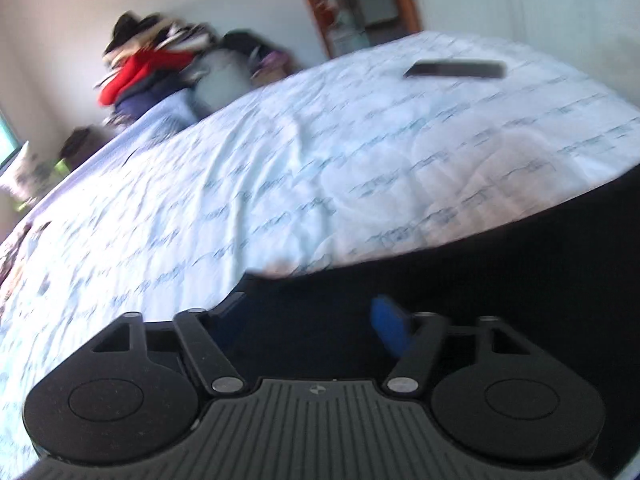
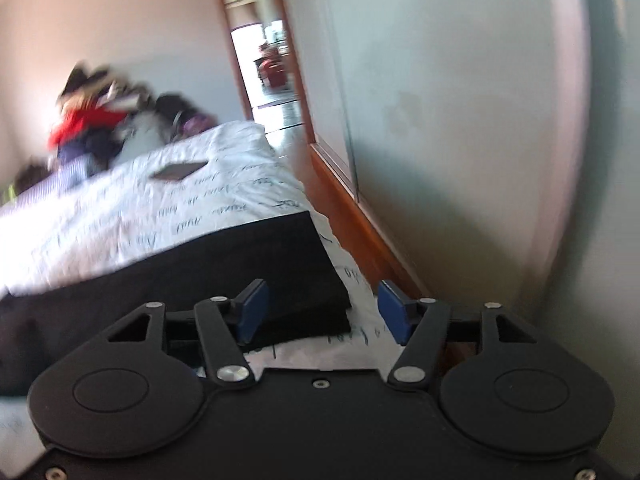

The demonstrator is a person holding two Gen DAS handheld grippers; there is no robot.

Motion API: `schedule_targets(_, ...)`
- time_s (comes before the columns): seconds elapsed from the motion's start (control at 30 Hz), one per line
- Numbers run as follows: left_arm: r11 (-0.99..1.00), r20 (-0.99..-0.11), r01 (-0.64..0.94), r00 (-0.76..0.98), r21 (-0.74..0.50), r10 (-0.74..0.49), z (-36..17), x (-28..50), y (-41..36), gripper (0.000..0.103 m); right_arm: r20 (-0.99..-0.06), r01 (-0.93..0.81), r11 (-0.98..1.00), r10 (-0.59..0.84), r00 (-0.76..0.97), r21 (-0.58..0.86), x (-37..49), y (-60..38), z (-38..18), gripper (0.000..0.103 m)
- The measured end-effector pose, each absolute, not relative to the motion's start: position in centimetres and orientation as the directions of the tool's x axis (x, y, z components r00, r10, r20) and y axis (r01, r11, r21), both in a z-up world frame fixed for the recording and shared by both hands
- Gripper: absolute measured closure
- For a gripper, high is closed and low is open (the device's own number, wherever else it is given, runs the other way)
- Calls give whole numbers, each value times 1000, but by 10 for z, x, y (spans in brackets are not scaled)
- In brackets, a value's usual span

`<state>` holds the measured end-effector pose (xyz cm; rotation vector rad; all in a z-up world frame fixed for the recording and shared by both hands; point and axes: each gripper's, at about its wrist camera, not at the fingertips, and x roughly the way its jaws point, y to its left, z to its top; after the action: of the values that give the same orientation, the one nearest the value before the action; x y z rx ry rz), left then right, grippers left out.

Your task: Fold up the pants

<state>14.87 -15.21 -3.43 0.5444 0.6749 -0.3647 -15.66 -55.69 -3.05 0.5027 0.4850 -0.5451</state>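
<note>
White bed sheet [image 1: 280, 168] with dark script print fills mid frame; blurred clothes pile [image 1: 148, 68] upper left, dark phone [image 1: 456, 69] flat on bed upper right. Black pants [image 2: 224, 264] folded flat at the bed's near edge, lower centre in both views. Left tool [image 1: 308, 312] spread over the pants, nothing pinched. Right tool [image 2: 320, 308] spread, pants corner between blue pads [image 2: 394, 316], not pinched. Doorway [image 2: 268, 60] top centre.

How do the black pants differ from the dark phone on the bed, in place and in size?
The black pants lie along the near edge of the bed; the dark phone lies farther in, toward the clothes pile. The pants cover a wide area; the phone is small. The pants are soft folded cloth; the phone is rigid. Both are dark and lie flat.
</note>
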Motion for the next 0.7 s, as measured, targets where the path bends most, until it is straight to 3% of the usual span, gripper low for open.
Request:
schedule_targets(0.07, 767, -678, 573, 688, 290, -258, -31, 129, -159, 31, -574, 594, 683, -304, 760, 424, -159, -560, -40, 26)
schedule_targets(0.13, 693, -686, 670, 636, 265, -353, -33, 102, -174, 21, -589, 592, 620, -245, 770, 516, -156, -569, -47, 26)
schedule_targets(0.23, 566, -697, 765, 586, 308, -414, -52, 56, -208, 22, -570, 593, 514, -225, 790, 620, -157, -574, -58, 27)
schedule_targets(0.37, 493, -645, 776, 615, 394, -453, -63, 7, -231, 21, -551, 587, 370, -210, 808, 720, -150, -585, -73, 26)
schedule_targets(0.53, 483, -664, 817, 554, 316, -502, -54, 8, -244, 21, -522, 574, 302, -239, 819, 762, -139, -587, -77, 27)
schedule_targets(0.63, 507, -656, 799, 575, 323, -489, -51, 18, -253, 21, -525, 584, 286, -259, 811, 760, -149, -579, -72, 36)
schedule_targets(0.7, 535, -663, 797, 564, 281, -492, -48, 25, -257, 21, -530, 593, 267, -276, 802, 759, -146, -579, -74, 50)
